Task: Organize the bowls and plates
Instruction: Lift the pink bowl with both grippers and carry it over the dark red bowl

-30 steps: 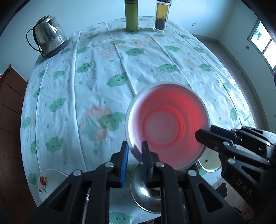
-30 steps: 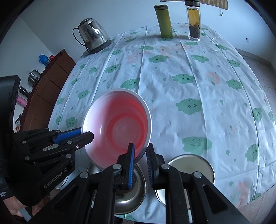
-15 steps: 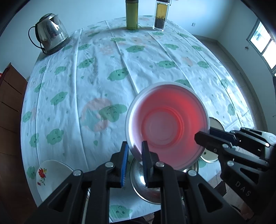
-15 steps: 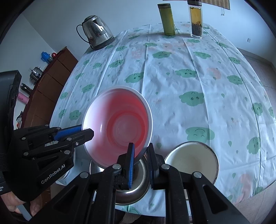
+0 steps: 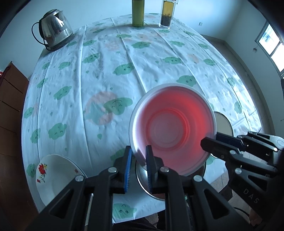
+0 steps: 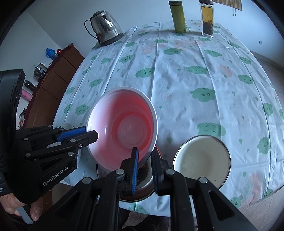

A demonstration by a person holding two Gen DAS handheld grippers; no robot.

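Observation:
A red plastic bowl (image 5: 174, 128) with a white rim hangs tilted over the table's near edge. My left gripper (image 5: 138, 156) is shut on its near-left rim, and my right gripper (image 6: 144, 158) is shut on the rim's other side. Each gripper shows in the other's view: the right gripper (image 5: 211, 142), the left gripper (image 6: 88, 133). In the right wrist view the red bowl (image 6: 124, 124) hides most of a steel bowl (image 6: 142, 184) directly below it. That steel bowl (image 5: 143, 177) sits at the table edge. A cream enamel bowl (image 6: 200, 160) stands to its right, a white floral plate (image 5: 53, 174) to its left.
A round table with a cloud-print cloth (image 5: 106, 71) fills both views. At its far side stand a steel kettle (image 5: 55, 30), a green flask (image 5: 138, 12) and a tea bottle (image 5: 166, 15). A brown cabinet (image 6: 51, 85) stands left of the table. A hand (image 6: 26, 209) holds the left gripper.
Both grippers have drifted with the red bowl toward the table's near edge. More of the floral plate and the cream bowl now shows. Both grips are unchanged.

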